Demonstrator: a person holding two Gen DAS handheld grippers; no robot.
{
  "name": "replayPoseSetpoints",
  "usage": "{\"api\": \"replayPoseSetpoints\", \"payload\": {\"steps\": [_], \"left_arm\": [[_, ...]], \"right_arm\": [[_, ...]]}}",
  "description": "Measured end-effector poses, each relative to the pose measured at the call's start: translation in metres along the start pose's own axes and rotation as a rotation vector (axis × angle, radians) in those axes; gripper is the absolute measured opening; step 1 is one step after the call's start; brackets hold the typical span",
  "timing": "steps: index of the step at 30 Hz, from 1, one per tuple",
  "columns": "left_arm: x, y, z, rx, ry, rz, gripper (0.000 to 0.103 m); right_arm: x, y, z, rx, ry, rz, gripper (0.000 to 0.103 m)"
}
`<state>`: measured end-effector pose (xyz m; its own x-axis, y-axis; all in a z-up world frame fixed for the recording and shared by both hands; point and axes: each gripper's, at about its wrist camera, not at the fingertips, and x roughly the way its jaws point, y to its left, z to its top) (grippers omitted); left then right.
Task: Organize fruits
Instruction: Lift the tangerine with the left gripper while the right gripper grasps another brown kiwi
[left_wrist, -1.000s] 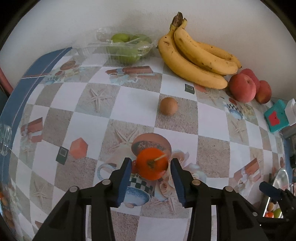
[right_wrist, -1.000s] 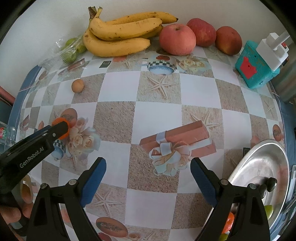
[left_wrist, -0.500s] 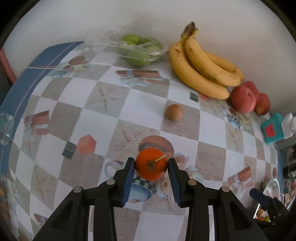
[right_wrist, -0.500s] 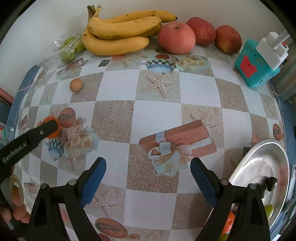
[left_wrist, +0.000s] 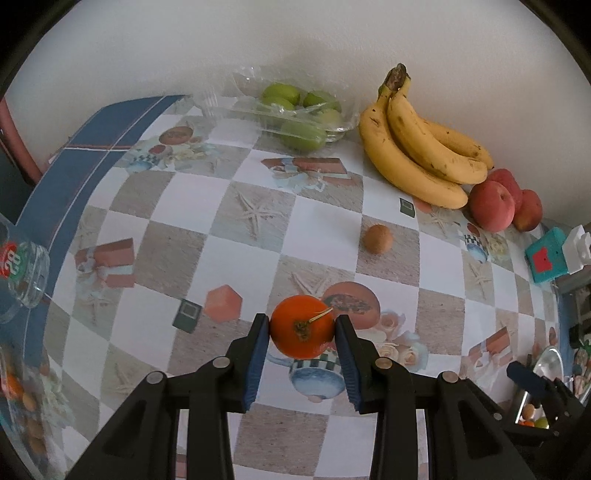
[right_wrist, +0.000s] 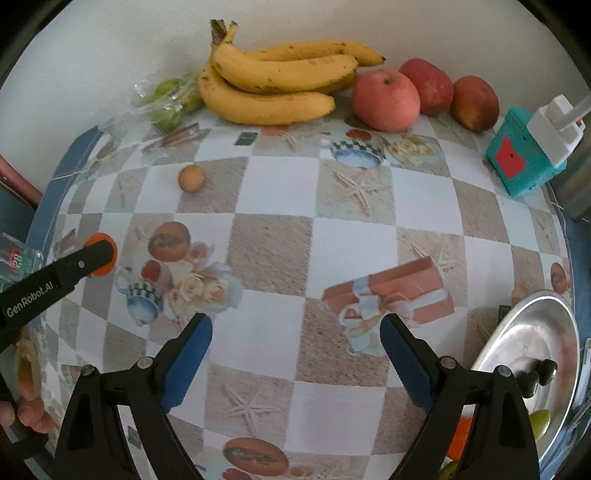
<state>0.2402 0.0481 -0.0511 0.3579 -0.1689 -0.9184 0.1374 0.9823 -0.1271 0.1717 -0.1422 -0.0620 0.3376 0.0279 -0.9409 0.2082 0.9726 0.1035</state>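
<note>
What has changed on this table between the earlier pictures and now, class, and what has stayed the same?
The left tool closed on the orange fruit, which earlier sat loose between its fingers, and now clamps it; the wider view of the table suggests a lift. The right tool stays open and empty. The bananas, red apples, green fruit in the clear pack and small brown fruit have not moved.
</note>
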Motion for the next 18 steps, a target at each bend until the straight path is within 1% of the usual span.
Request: {"api": "replayPoseSetpoints", "payload": {"steps": [3,5,8,12,14,16,18], "left_arm": [[-0.002,0.001,0.005,0.036,0.001,0.010,0.039],[-0.005,0.002,0.010,0.067,0.000,0.001,0.039],[-0.007,0.006,0.017,0.096,-0.016,0.009,0.039],[-0.008,0.017,0.029,0.109,-0.020,0.002,0.039],[-0.009,0.022,0.035,0.117,-0.033,0.004,0.039],[-0.010,0.025,0.041,0.130,-0.049,0.008,0.039],[-0.010,0.027,0.047,0.131,-0.056,-0.004,0.039]], "right_arm": [[-0.001,0.006,0.008,0.007,-0.009,0.027,0.093],[-0.006,0.009,0.013,0.005,-0.024,0.039,0.093],[-0.009,0.017,0.027,-0.008,-0.046,0.056,0.093],[-0.011,0.028,0.047,-0.009,-0.056,0.117,0.092],[-0.009,0.034,0.058,-0.008,-0.064,0.126,0.087],[-0.004,0.040,0.068,-0.018,-0.062,0.124,0.075],[0.004,0.046,0.076,-0.026,-0.053,0.123,0.071]]}}
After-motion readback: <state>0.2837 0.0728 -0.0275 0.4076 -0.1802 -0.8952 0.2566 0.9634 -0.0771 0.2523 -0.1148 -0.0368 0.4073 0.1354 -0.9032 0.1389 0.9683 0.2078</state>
